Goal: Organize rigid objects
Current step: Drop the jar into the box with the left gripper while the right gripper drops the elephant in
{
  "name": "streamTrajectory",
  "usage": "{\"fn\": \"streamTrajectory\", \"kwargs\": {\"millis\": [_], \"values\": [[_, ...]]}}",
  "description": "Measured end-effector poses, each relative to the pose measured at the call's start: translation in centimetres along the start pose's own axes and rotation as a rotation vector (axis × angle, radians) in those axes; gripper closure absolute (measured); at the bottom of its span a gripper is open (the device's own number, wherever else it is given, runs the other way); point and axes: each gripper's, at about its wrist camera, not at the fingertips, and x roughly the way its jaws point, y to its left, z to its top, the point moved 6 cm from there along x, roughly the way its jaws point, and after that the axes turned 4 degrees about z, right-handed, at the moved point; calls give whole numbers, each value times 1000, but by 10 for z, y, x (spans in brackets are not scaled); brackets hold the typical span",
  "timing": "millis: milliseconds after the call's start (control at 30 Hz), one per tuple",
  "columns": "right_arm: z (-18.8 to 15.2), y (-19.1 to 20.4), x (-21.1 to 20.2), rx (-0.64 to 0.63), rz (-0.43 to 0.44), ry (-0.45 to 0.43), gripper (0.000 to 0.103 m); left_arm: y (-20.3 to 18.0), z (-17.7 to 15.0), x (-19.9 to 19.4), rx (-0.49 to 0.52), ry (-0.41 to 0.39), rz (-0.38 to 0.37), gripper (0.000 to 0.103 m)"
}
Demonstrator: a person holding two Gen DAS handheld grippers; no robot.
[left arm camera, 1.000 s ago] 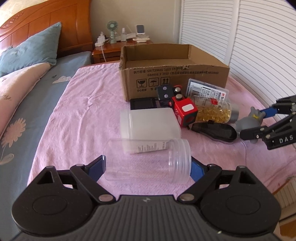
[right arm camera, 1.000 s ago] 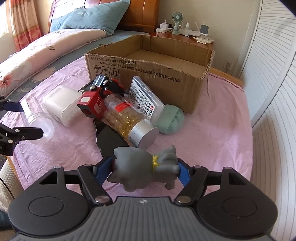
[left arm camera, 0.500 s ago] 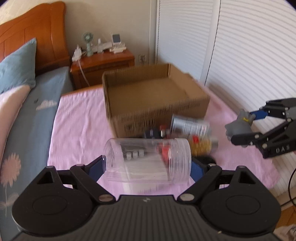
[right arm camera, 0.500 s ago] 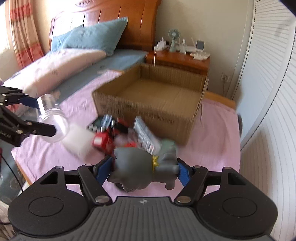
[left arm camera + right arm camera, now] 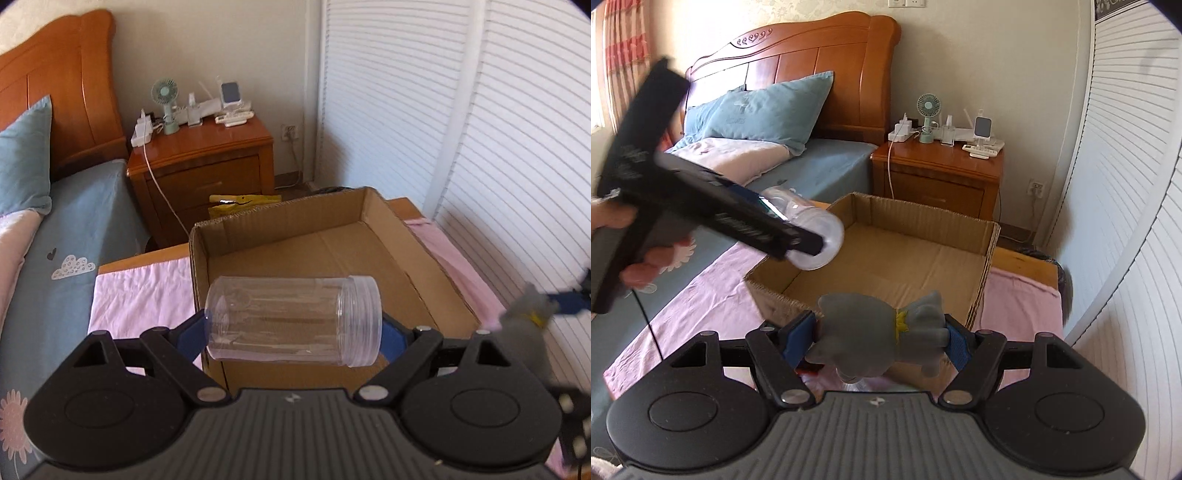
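On the pink bedcover (image 5: 140, 295) an open, empty box (image 5: 332, 254) is set to receive things. Over its near edge a clear jar (image 5: 291, 321) is held sideways, clamped end to end by the left gripper (image 5: 291, 332), presumably for dropping in. A grey toy (image 5: 882, 332) is pinched by the right gripper (image 5: 882, 339) just short of the box.

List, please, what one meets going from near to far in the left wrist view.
left hand-held gripper → clear jar in its grip → cardboard box → wooden nightstand → small fan
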Motion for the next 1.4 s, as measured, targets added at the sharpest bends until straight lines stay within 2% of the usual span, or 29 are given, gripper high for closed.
{"fn": "streamTrajectory", "kwargs": {"millis": [233, 400, 767, 833, 1067, 1233, 1300, 1367, 1400], "values": [[5, -12, 19, 24, -7, 23, 26, 14, 22, 53, -66, 24, 34, 10], [8, -15, 30, 28, -2, 37, 26, 24, 20, 60, -108, 28, 39, 10], [16, -12, 43, 20, -10, 52, 26, 25, -14, 8, -66, 47, 6, 7], [19, -14, 47, 20, -20, 57, 26, 26, -22, -8, -62, 29, 7, 7], [43, -30, 79, 67, -57, 87, 26, 28, -57, -56, -17, -37, 67, 3], [60, -36, 108, 75, -105, 102, 26, 26, -85, -75, -7, -27, 79, 3], [65, -39, 116, 88, -137, 100, 24, 26, -94, -79, -15, -23, 76, 3], [68, -43, 121, 112, -151, 100, 11, 26, -101, -79, -17, -13, 81, 3], [69, -45, 122, 129, -155, 93, 7, 26, -106, -78, -22, -6, 85, 3]]}}
